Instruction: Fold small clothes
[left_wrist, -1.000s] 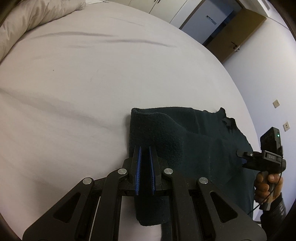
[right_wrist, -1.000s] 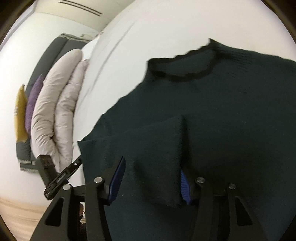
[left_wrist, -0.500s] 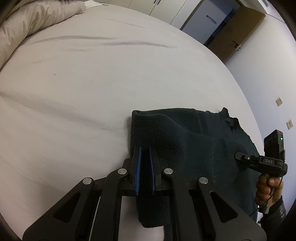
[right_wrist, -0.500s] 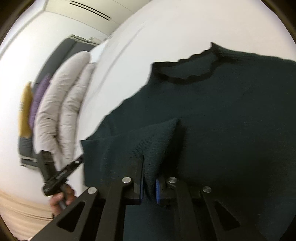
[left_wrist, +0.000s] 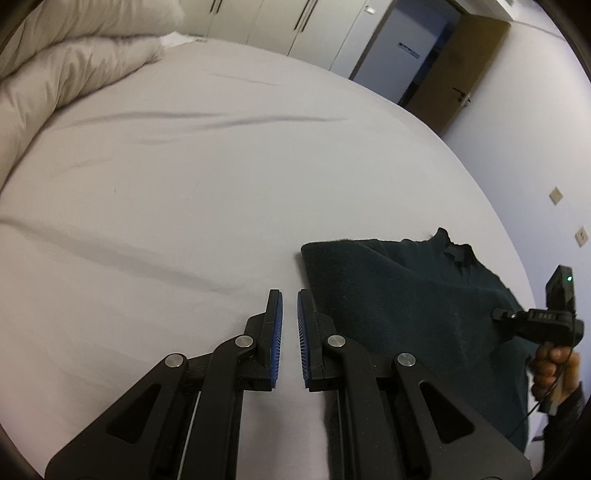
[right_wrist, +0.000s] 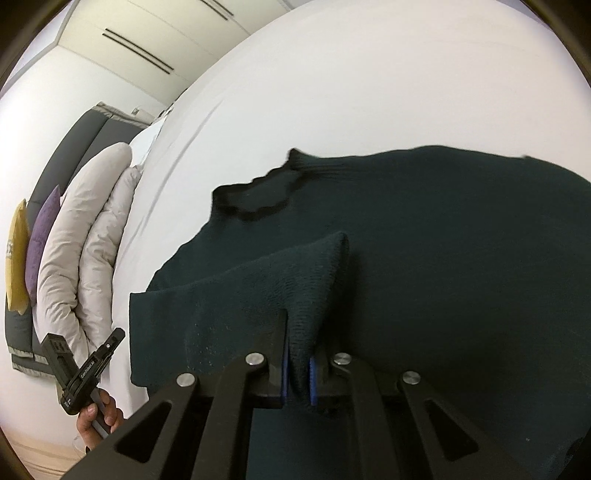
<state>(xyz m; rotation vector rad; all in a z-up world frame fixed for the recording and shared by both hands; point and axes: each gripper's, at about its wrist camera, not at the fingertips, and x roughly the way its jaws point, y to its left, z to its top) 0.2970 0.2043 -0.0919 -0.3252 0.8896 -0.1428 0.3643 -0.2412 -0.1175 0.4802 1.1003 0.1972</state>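
A small dark green knit sweater (left_wrist: 399, 302) lies on the white bed, partly folded. My left gripper (left_wrist: 289, 295) hangs over bare sheet just left of its folded edge, jaws slightly apart with nothing between them. In the right wrist view the sweater (right_wrist: 461, 258) fills the lower half, its scalloped collar (right_wrist: 258, 201) towards the pillows. My right gripper (right_wrist: 297, 354) is shut on a raised fold of the sweater, the sleeve end, which tents up between the blue pads. The right gripper's handle and hand (left_wrist: 550, 332) show at the sweater's far side.
White bed sheet (left_wrist: 221, 166) stretches away on all sides. A rolled pale duvet (left_wrist: 66, 70) lies at the head of the bed. Yellow and purple cushions (right_wrist: 33, 243) lean on a grey headboard. A brown door (left_wrist: 458, 85) and wardrobes stand beyond the bed.
My left gripper let go of the sweater's fold and moved left off it, onto bare sheet. My right gripper closed on the sleeve fold half a second ago and still holds it.
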